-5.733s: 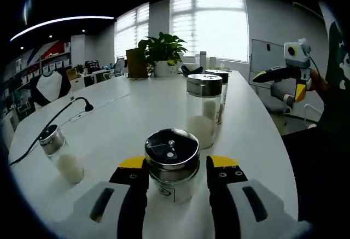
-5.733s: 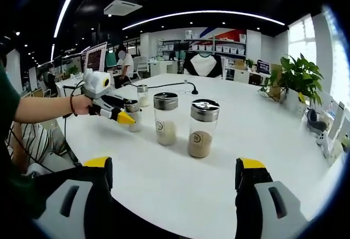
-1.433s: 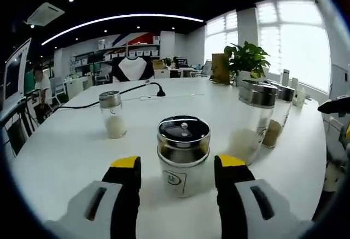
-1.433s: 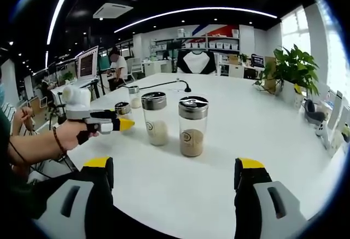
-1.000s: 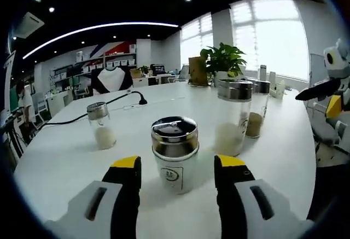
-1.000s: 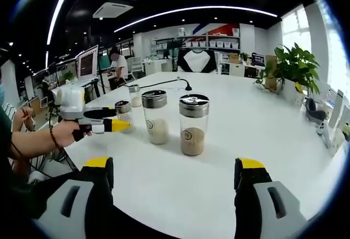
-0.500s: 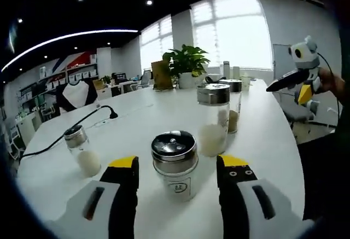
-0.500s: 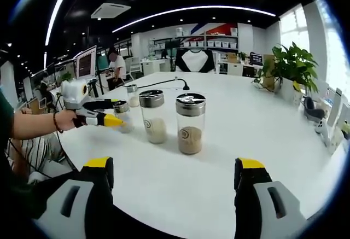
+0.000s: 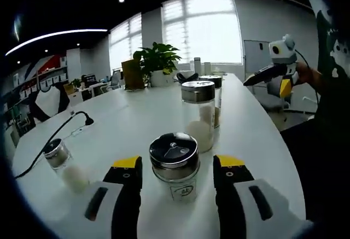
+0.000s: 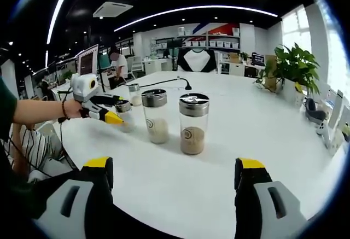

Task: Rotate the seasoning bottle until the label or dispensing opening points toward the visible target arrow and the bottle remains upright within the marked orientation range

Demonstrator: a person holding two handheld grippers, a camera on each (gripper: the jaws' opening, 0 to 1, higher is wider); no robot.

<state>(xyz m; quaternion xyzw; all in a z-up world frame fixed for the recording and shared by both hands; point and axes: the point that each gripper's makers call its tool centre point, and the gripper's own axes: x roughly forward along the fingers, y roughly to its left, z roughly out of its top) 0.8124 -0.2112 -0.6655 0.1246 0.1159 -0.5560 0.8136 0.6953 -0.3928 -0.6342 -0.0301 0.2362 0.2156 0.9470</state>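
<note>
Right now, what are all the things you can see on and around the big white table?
short bottle: 1, clear glass, chrome lid, white powder, stands between the left gripper's jaws
tall bottles: 2, clear with chrome lids, one holding white grains, one brown, side by side mid-table
small shaker: 1, clear, metal cap, white contents, near the table's edge
table: 1, white, large
cable: 1, black, lying across the table
potted plant: 1, green, white pot, far end by the window
left gripper: 1, black jaws with yellow tips, either side of the short bottle
right gripper: 1, same colours, jaws wide apart, holding nothing
</note>
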